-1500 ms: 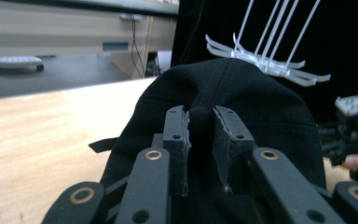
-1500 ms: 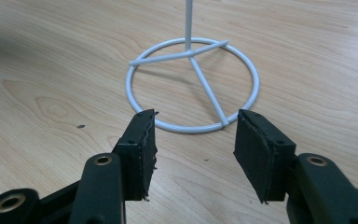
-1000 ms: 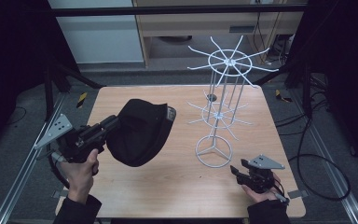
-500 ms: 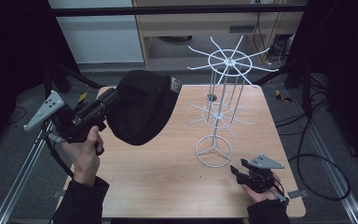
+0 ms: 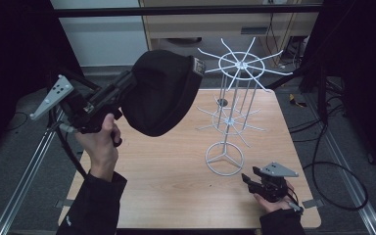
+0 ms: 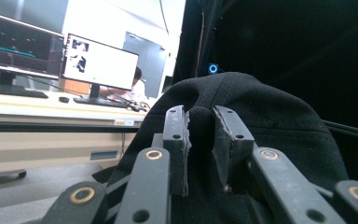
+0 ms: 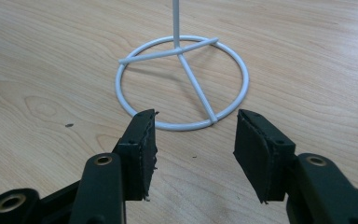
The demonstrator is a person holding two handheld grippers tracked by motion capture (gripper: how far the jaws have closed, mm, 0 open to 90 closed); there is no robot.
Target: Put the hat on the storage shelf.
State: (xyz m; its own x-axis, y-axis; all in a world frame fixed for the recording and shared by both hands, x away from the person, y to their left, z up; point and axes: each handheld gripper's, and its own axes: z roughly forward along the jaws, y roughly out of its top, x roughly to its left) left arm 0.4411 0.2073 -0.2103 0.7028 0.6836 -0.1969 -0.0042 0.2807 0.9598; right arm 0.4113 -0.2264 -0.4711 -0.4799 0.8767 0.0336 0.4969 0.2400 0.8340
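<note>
My left gripper [image 5: 127,90] pinches a fold of the soft black cap [image 5: 164,93] between its 2 ribbed pads, holding it up in the air in the upper middle of the high view, above the pale wood-grain table [image 5: 166,181]. My right gripper [image 5: 254,182] rests low at the lower right, jaws spread wide and empty, facing the round ring base of the white wire rack [image 5: 225,159], whose thin spokes fan out on top.

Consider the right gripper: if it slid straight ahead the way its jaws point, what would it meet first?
Probably the white wire stand's ring base, lying on the table just ahead of the open right gripper.
</note>
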